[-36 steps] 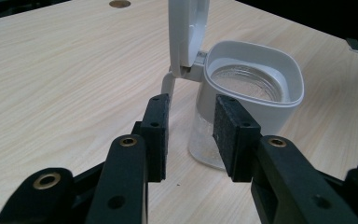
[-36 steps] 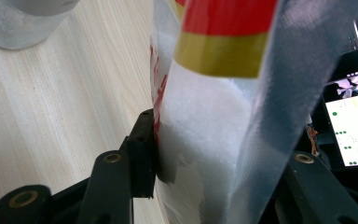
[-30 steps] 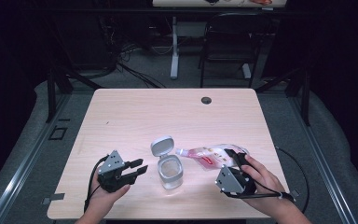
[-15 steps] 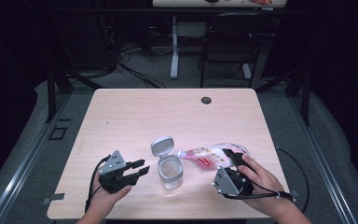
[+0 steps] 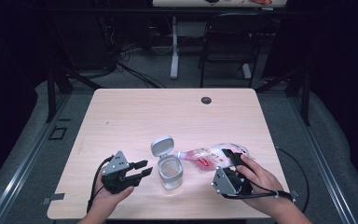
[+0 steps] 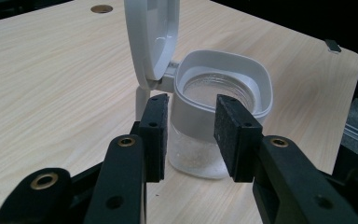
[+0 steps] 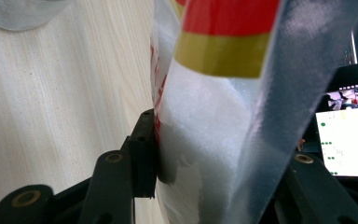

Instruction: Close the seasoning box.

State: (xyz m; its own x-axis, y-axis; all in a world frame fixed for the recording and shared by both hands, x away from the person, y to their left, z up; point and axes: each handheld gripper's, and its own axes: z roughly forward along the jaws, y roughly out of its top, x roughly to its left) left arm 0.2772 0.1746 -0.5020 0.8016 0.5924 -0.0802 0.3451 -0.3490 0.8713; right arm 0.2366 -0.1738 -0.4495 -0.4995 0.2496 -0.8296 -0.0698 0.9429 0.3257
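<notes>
Jar of clear glass with a grey collar stands near the front edge of the counter, its hinged lid flipped up and back so the mouth lies open — a thin white layer seems to sit at its bottom in the left gripper view. Left claw lies level just beside the jar, its two pads apart and bare, with the jar's collar framed beyond the gap between them and nothing pressed. Right claw is clamped on a clear bag printed in red and yellow and holding white grains; in the high view the bag lies nearly level, its narrow end pointing toward the jar's mouth but stopping just short of it, and the right gripper view shows the film and grains bulging between the jaws. Judged from this layout, the step in hand is the approach to a pour: the jar is opened and the bag gripped, yet no grains are seen falling. The next move calls for bringing the bag's open end over the mouth and tipping it gently — the soft film may fold or spill to one side, so the free claw would do well to close on the collar and steady the jar first.
</notes>
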